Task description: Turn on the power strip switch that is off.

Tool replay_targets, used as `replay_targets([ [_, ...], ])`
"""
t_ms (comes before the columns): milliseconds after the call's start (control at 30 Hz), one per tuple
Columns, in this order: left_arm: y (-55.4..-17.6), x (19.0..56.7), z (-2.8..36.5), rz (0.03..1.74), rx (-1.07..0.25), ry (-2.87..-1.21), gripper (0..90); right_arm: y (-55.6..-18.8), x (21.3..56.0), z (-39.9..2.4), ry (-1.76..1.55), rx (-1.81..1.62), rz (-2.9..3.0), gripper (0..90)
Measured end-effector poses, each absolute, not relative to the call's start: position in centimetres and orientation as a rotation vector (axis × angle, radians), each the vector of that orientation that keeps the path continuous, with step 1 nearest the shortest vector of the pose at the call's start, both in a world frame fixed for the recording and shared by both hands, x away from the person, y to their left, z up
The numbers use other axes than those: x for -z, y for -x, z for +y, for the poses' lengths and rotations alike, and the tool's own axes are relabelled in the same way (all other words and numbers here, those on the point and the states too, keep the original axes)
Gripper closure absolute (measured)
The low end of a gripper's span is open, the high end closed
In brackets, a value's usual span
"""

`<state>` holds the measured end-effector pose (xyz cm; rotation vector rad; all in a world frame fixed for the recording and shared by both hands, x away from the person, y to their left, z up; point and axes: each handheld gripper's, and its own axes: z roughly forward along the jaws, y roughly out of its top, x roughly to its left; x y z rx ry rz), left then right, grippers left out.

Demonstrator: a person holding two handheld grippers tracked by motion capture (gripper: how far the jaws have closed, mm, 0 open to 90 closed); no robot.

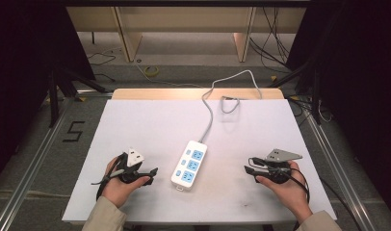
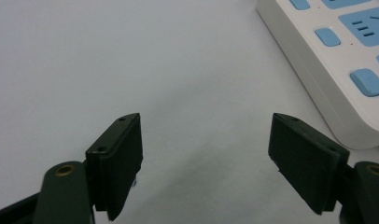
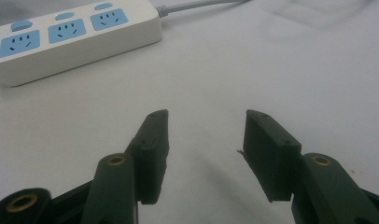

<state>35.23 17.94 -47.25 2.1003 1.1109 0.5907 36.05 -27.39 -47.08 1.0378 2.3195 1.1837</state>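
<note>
Nearest to me in the left gripper view are my own two black jaws, standing wide apart with bare table between them and nothing held. My left gripper (image 2: 206,140) hovers low over the white tabletop (image 2: 108,56), and the white plastic power strip with blue sockets and blue switches (image 2: 332,65) lies just off the tip of one jaw, near but not touching.

My right gripper (image 3: 207,126) also has a clear gap between its jaws, narrower than the left's, and it grips nothing. From there the power strip (image 3: 75,35) lies farther ahead with its grey cable (image 3: 197,5) running off the far end.

From the high view the strip (image 1: 189,165) sits in the middle of the table, slightly angled, between my two hands, its cable curling off toward the far edge. My left gripper (image 1: 152,172) points inward at the strip's near end; my right gripper (image 1: 249,171) points inward as well but is well apart from it. Both forearms come in low, hands wrapped around the handles, jaws roughly level with the tabletop.

Risks, as I judge them: the strip is light and smooth, so a push from one side alone could slide or spin it rather than seat it between the jaws. The stiff cable could drag it askew. A jaw tip could also catch a switch if I close in from above.
</note>
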Motion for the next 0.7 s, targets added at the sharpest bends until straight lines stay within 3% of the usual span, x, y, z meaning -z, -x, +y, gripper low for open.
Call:
replay_targets([
  [267,-35.0,46.6,17.3,1.118,-0.606,-2.103,27.6,-36.0,47.0,-27.1,-1.029,-1.132,2.349,50.9],
  [433,-34.9,45.6,16.7,1.127,-0.622,-2.105,37.3,-36.0,47.0,-27.1,-1.029,-1.130,2.348,50.9],
  [467,-34.9,45.5,16.7,1.130,-0.629,-2.110,45.2,-36.0,47.0,-27.1,-1.034,-1.129,2.347,50.9],
  [500,-34.9,45.3,16.6,1.135,-0.638,-2.108,45.2,-36.0,47.0,-27.1,-1.034,-1.129,2.347,50.9],
  [533,-34.9,45.2,16.5,1.141,-0.643,-2.106,56.0,-36.0,46.9,-27.2,-1.030,-1.131,2.345,50.9],
  [567,-34.9,45.1,16.5,1.144,-0.640,-2.109,61.0,-36.0,46.9,-27.2,-1.030,-1.131,2.344,50.9],
  [600,-35.0,45.0,16.5,1.145,-0.643,-2.114,61.0,-36.0,46.9,-27.2,-1.030,-1.131,2.344,50.9],
  [633,-35.0,44.9,16.5,1.149,-0.640,-2.119,71.5,-36.0,46.9,-27.2,-1.028,-1.130,2.344,50.9],
  [700,-35.1,44.8,16.4,1.151,-0.625,-2.139,81.7,-36.0,46.9,-27.1,-1.024,-1.130,2.343,50.9],
])
